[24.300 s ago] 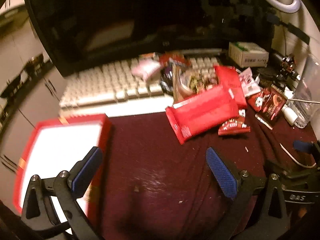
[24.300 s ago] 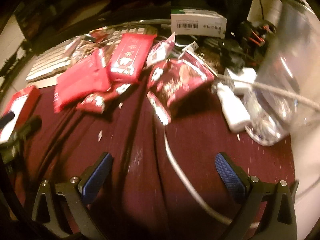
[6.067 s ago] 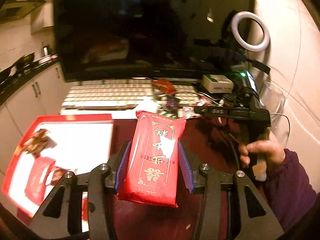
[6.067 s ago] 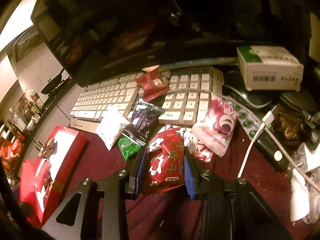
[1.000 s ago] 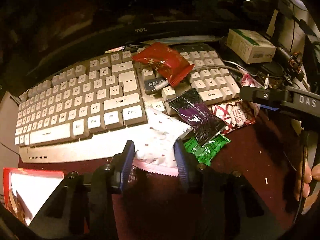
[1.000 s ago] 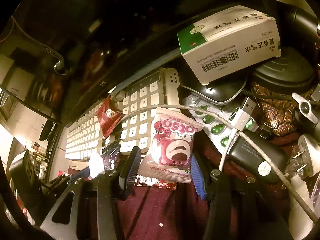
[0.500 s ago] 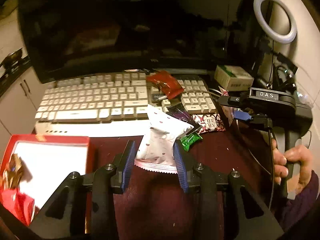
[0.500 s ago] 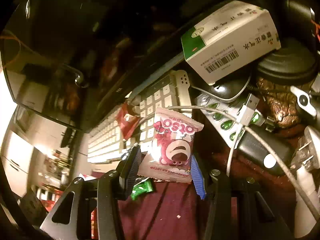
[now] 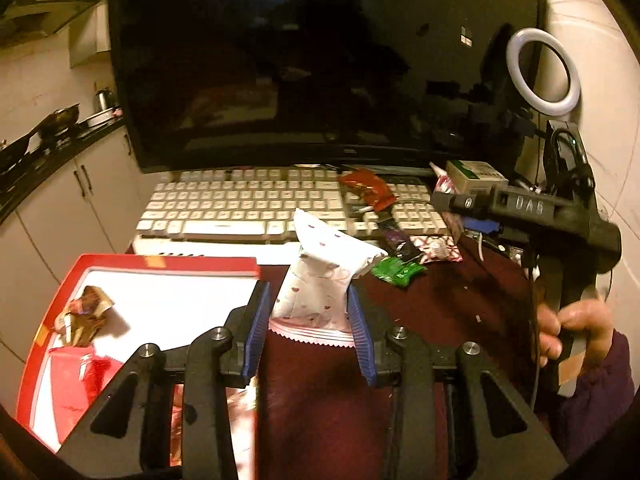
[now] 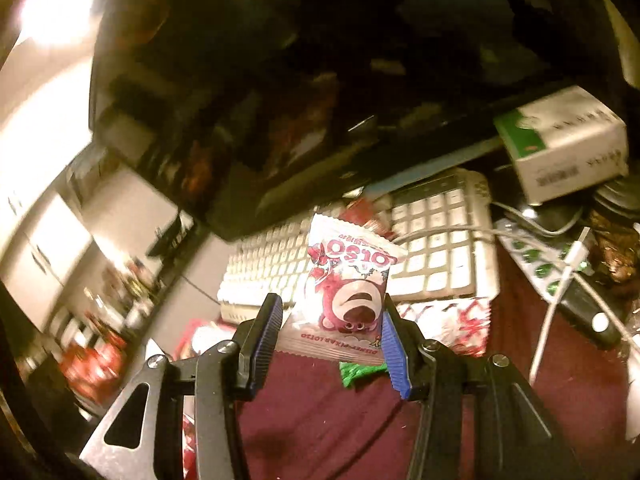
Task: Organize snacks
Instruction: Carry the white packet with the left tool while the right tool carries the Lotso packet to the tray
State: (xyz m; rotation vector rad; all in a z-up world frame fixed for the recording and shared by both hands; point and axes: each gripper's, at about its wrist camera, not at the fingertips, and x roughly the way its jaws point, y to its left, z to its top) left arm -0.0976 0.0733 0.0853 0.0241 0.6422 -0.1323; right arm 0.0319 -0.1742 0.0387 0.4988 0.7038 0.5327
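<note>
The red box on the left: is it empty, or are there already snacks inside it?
Not empty. The red box holds a crumpled gold-brown wrapper and a red packet at its near left; most of its white floor is bare.

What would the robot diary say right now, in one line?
left gripper: shut on white packet | right gripper: shut on pink bear packet | red tray: partly filled

1. Left claw (image 9: 308,328) grips a white packet (image 9: 324,276) between its blue pads, raised above the maroon bench (image 9: 440,320).
2. Red tray (image 9: 160,264) lies left, holding wrapped snacks.
3. Right claw (image 9: 448,202) hangs over the keyboard (image 9: 240,204).
</note>
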